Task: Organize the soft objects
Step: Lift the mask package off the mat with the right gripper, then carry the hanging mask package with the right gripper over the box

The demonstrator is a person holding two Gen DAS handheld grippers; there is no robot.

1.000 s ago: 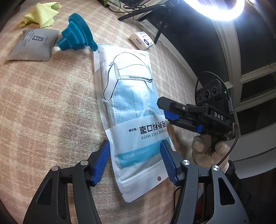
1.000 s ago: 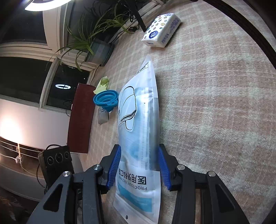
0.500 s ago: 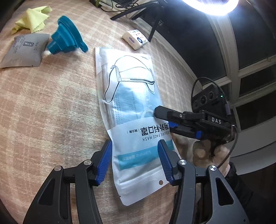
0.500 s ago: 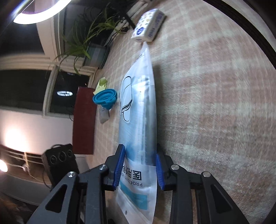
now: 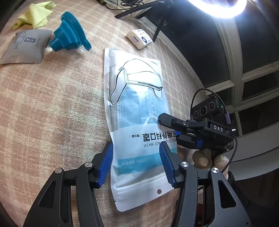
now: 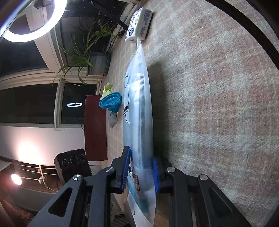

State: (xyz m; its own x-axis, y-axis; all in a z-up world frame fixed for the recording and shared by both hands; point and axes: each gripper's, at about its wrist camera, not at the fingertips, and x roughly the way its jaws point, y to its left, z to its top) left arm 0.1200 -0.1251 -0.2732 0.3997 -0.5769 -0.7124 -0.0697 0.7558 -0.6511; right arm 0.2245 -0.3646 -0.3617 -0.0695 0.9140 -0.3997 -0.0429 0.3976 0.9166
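A white and blue face mask pack lies flat on the checked tablecloth. My left gripper is open, its blue pads on either side of the pack's near end. My right gripper comes in from the right and its jaws close on the pack's right edge. In the right wrist view the pack runs between the right gripper's blue pads, which press on it.
A teal funnel, a grey pouch and a yellow cloth lie at the far left. A tissue pack lies at the back, also seen in the right wrist view. A ring light and a potted plant stand beyond the table.
My right gripper has narrowed onto the mask pack's right edge. My left gripper has stayed open around the pack's near end, shifting slightly.
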